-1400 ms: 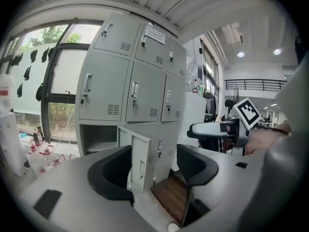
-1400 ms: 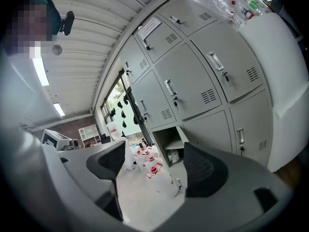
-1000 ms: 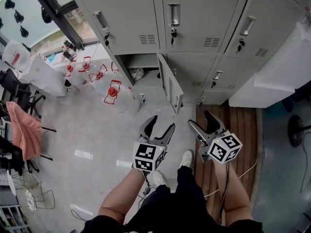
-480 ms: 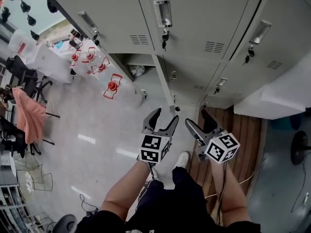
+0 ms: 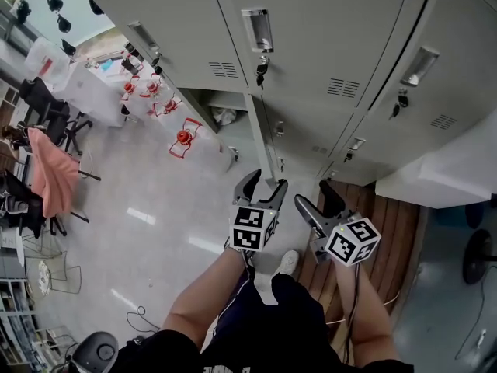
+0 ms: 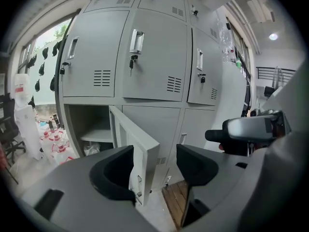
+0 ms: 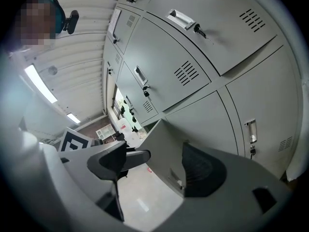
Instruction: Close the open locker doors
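The grey lockers point(image 5: 311, 45) fill the top of the head view. One lower door point(image 5: 262, 138) stands swung out, edge-on to me, beside its open compartment point(image 5: 210, 99). My left gripper point(image 5: 265, 181) is open, and its tips sit right at the door's free lower corner. In the left gripper view the door point(image 6: 133, 141) shows between and beyond the open jaws of the left gripper point(image 6: 154, 166); I cannot tell if it is touched. My right gripper point(image 5: 313, 193) is open just right of the door. The right gripper point(image 7: 149, 163) holds nothing, with the door point(image 7: 164, 146) ahead of it.
A white bag point(image 5: 225, 116) lies in the open compartment. Red-capped clear jugs point(image 5: 182, 137) stand on the pale floor at left. A pink cloth point(image 5: 54, 179) hangs over a chair. A wooden floor strip point(image 5: 392, 228) runs at right under a white covered shape point(image 5: 443, 179). My shoe point(image 5: 287, 261) is below.
The view has drawn in towards the lockers. Both grippers have moved forward and up to the open door's lower edge. The door now shows edge-on instead of face-on.
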Available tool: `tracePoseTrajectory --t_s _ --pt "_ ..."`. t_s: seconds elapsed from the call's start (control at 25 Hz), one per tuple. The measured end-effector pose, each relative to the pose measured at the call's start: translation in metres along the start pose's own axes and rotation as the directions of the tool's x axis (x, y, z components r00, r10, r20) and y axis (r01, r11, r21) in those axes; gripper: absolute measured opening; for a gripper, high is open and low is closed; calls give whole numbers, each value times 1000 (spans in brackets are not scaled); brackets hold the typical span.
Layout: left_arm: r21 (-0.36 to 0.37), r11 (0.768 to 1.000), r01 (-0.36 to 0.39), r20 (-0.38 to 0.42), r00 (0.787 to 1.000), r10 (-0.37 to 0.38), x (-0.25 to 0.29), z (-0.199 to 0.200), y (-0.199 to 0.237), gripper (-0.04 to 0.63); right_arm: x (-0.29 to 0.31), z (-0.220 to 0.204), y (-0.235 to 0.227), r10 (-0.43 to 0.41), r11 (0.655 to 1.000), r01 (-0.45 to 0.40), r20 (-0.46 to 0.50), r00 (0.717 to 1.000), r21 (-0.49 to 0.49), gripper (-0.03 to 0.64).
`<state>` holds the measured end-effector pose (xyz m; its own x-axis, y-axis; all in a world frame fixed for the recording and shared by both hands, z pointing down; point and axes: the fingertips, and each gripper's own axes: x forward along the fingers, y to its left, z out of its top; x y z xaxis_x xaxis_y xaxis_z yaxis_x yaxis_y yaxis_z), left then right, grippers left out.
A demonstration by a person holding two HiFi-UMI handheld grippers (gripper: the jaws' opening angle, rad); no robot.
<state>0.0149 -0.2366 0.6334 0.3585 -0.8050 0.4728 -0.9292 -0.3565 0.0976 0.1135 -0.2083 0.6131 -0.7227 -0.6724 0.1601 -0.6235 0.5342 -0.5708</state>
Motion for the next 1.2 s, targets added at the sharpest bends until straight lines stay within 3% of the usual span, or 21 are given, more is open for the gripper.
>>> tracePoseTrajectory --t_s 0.16,0.36,0.56,1.2 --pt "18 999 -26 -17 999 27 8 -2 8 275 3 6 -3 5 1000 -5 -3 1000 -12 353" --pt "12 999 -30 -13 999 30 12 -2 14 177 16 8 -4 20 999 -20 -4 1000 -29 347" --pt "0 1000 -15 5 1000 15 3 -7 25 124 38 6 6 42 998 -43 -25 999 -55 347" --pt "-40 995 -95 46 994 97 -39 -17 146 112 160 -20 70 115 989 -124 -105 988 -83 334"
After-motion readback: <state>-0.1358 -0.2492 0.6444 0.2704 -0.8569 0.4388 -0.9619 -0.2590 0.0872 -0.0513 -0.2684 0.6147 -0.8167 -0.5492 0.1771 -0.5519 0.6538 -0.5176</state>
